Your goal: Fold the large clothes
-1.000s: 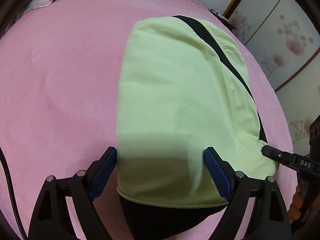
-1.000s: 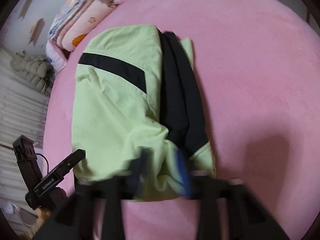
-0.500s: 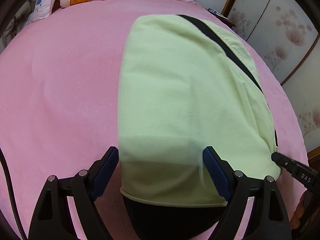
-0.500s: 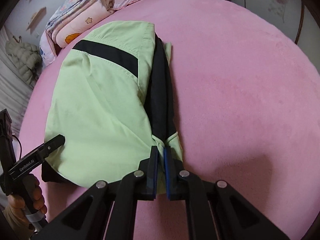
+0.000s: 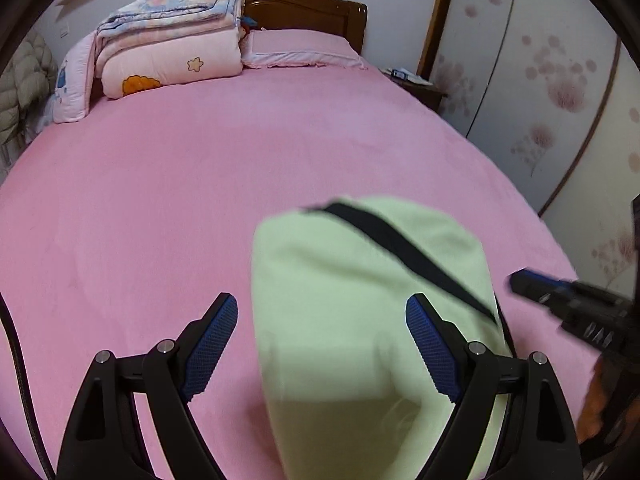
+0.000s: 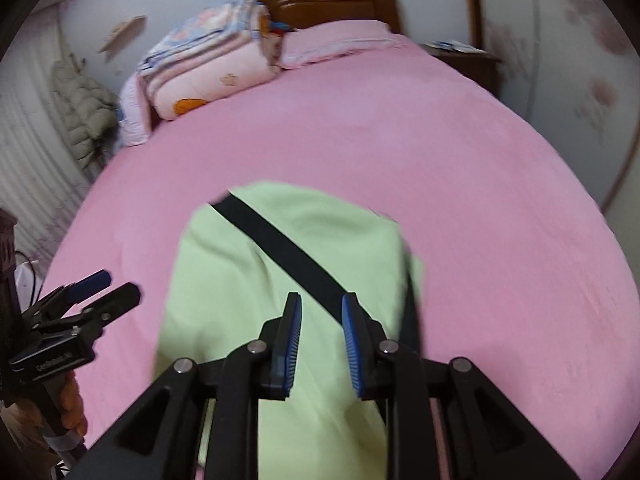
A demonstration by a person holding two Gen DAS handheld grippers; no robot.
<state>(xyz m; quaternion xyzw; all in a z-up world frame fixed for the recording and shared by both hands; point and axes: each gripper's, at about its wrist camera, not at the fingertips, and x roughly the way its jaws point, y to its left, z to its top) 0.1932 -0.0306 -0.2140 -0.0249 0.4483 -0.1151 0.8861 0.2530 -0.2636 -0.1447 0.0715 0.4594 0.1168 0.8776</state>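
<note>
Folded light-green garment (image 5: pixel 360 320) with a black stripe (image 5: pixel 404 252) lies on the pink bed (image 5: pixel 160 200), near its front edge. Left gripper (image 5: pixel 322 344) wide open, fingers either side of the garment's left part, holding nothing. Right gripper (image 6: pixel 320 332) part open, narrow gap, above the garment, nothing between its pads. Folded quilts (image 5: pixel 168 56) and a pillow (image 5: pixel 300 50) sit at the headboard (image 5: pixel 320 8).
</note>
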